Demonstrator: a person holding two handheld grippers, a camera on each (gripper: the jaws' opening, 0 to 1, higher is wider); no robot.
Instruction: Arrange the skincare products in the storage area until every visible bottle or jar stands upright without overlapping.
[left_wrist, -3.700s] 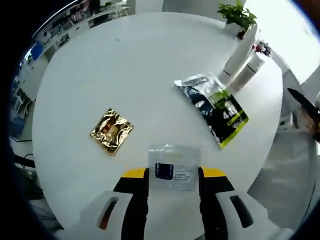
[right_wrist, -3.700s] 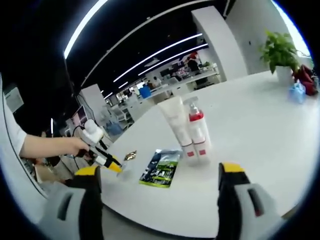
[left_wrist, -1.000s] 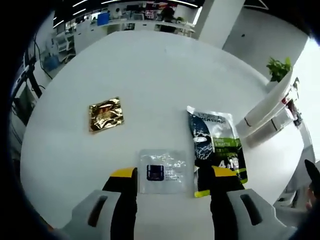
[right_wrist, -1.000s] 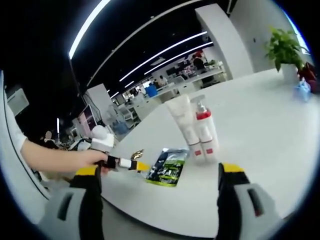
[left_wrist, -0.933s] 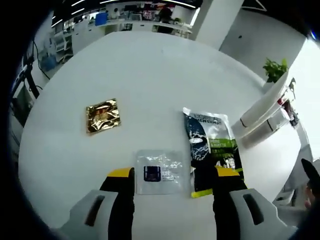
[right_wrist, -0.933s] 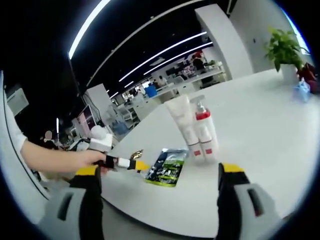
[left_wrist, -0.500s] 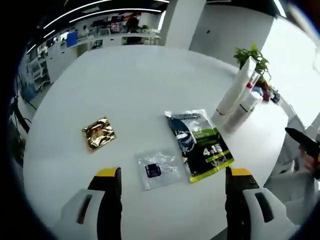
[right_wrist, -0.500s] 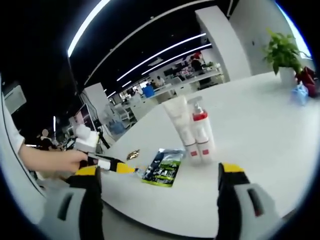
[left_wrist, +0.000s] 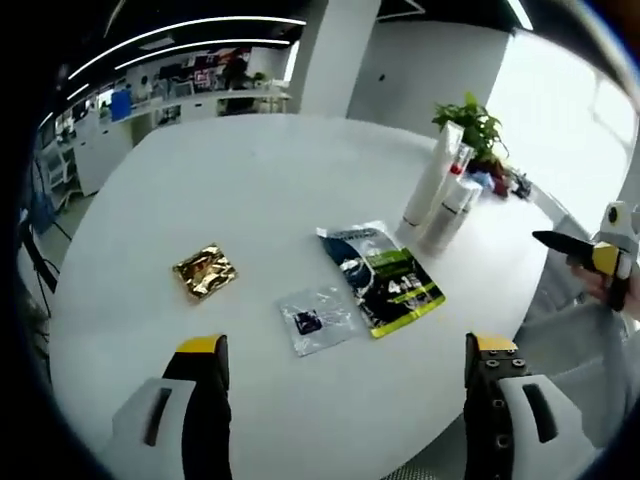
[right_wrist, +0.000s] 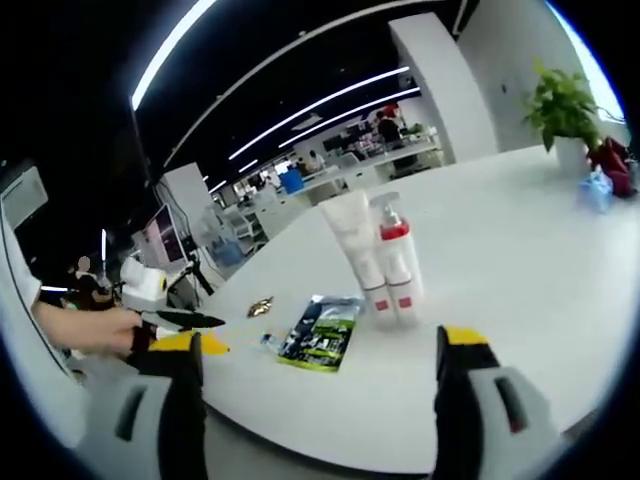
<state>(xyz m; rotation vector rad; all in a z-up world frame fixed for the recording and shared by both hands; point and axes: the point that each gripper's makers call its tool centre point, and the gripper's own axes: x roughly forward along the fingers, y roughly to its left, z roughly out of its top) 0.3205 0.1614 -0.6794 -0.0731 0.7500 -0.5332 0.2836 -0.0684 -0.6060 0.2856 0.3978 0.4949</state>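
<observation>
On the round white table (left_wrist: 250, 180) a white tube (left_wrist: 428, 185) and a red-collared pump bottle (left_wrist: 446, 212) stand upright side by side, touching. Flat in front lie a black-and-green sachet (left_wrist: 381, 278), a clear sachet (left_wrist: 315, 320) and a gold sachet (left_wrist: 205, 271), all apart. My left gripper (left_wrist: 346, 348) hovers wide open above the near edge, holding nothing. My right gripper (right_wrist: 320, 340) is open and empty off the table's side, facing the tube (right_wrist: 352, 250), the bottle (right_wrist: 396, 262) and the black-and-green sachet (right_wrist: 320, 345).
A potted plant (left_wrist: 470, 120) stands behind the bottles, with small items beside it. The right gripper (left_wrist: 585, 255) shows past the table's right edge. A hand holds the left gripper (right_wrist: 185, 320) at the left. Office desks lie beyond.
The left gripper has drawn up and back from the clear sachet, which stays flat on the table, and its jaws stand wider apart. The right gripper has barely moved.
</observation>
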